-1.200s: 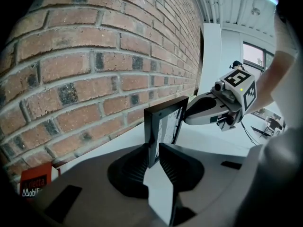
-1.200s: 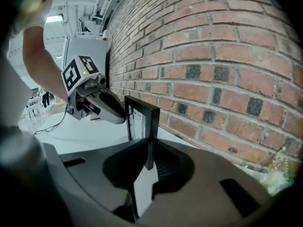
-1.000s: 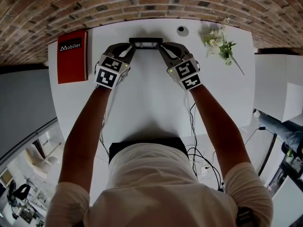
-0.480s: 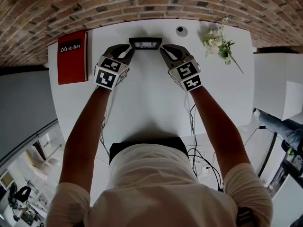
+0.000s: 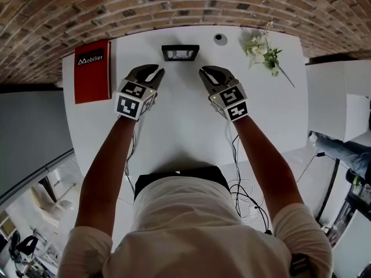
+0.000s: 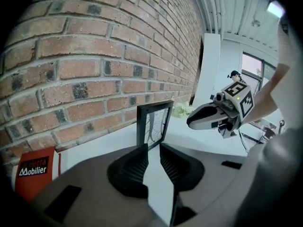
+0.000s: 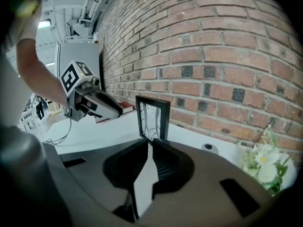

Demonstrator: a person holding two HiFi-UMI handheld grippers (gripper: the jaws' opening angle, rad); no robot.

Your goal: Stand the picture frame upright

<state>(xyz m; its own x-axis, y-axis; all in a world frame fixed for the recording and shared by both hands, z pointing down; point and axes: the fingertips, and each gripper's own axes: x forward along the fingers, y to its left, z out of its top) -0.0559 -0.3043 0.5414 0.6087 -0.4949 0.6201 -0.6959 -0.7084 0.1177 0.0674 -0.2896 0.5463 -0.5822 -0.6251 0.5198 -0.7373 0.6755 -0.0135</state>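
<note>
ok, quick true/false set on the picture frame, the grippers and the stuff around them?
1. The picture frame stands upright on the white table. True.
2. The left gripper clamps the frame. False: its jaws have just been opening, stand apart with nothing between them, short of the frame.
3. In the head view, the red book lies left of the frame. True.
4. The flowers lie between the grippers. False: they lie beyond the right gripper, further right.

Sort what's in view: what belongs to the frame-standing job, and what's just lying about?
Job:
frame, standing upright
left hand-held gripper, jaws have just been opening, nothing between them
right hand-held gripper, open, empty

Lying about:
red book
flowers
small round black thing
cables
</note>
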